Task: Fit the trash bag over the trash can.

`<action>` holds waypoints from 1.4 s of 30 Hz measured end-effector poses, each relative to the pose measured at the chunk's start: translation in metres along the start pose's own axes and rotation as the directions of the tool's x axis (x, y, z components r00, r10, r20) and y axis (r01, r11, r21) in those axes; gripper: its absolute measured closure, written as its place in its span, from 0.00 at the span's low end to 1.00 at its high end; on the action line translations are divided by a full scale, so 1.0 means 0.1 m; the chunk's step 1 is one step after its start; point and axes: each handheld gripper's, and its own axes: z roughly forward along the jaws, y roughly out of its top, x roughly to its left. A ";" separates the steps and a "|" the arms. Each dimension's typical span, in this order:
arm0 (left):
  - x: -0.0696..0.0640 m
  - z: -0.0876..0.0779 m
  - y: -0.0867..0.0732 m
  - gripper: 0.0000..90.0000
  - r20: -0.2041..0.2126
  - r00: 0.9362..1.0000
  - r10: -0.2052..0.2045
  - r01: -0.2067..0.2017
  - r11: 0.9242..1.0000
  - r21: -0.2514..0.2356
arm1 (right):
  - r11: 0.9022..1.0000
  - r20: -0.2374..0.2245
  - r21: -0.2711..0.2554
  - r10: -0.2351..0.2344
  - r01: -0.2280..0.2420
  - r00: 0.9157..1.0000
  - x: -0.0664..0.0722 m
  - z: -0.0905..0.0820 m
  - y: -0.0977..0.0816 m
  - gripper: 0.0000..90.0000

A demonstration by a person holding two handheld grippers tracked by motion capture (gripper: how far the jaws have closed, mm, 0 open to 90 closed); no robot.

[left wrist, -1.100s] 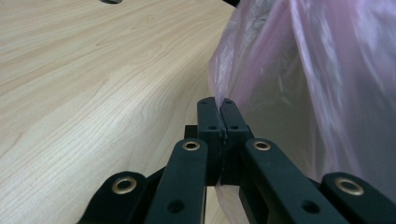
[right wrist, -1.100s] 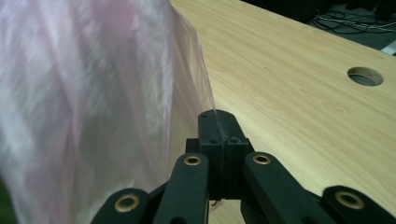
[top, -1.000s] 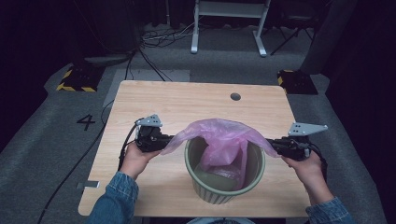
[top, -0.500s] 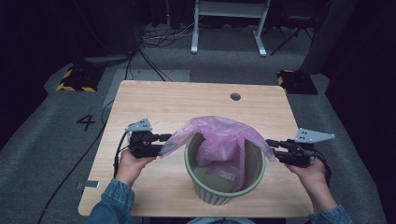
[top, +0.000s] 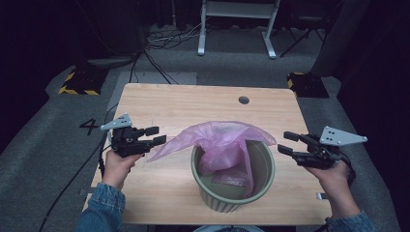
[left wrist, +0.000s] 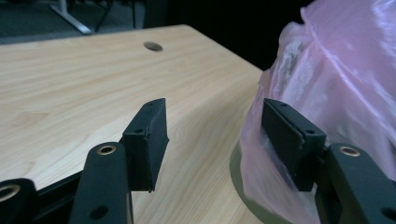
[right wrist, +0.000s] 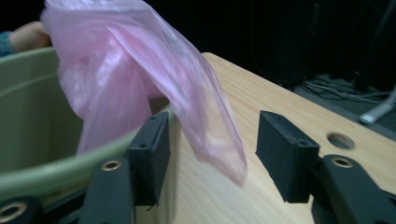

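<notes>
Now parted on both sides, jaws just opened with nothing pinched: left gripper (top: 153,136) beside the pink bag's (top: 223,140) loose flap, right gripper (top: 288,143) clear of the green bin (top: 263,181). Bag draped half inside the bin at the wooden table's (top: 193,104) near edge, mouth unhooked from the rim. Likely to slump inward if left unfolded over the rim, or to tear if regripped too sharply.

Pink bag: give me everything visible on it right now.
The pink bag is thin, translucent, crinkled plastic. Part hangs inside the green ribbed bin; the rest billows above the rim, one corner trailing toward the left gripper. Both grippers' jaws have just been opening; the right gripper stands clear, and left-pad contact is unclear.
</notes>
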 end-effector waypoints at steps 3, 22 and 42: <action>-0.05 0.17 0.05 0.55 0.030 0.999 0.025 -0.026 0.999 0.043 | 1.000 -0.031 -0.001 -0.025 0.025 0.999 0.01 0.16 0.11 0.46; -0.37 -0.14 0.15 0.52 -0.108 0.983 0.149 -0.159 0.983 -0.094 | 0.991 -0.105 0.030 -0.128 0.132 0.986 0.30 0.18 0.27 1.00; -0.58 0.15 0.28 0.64 0.111 0.981 0.158 -0.158 0.987 -0.012 | 0.988 -0.090 0.066 -0.137 0.143 0.986 0.37 0.17 0.25 0.98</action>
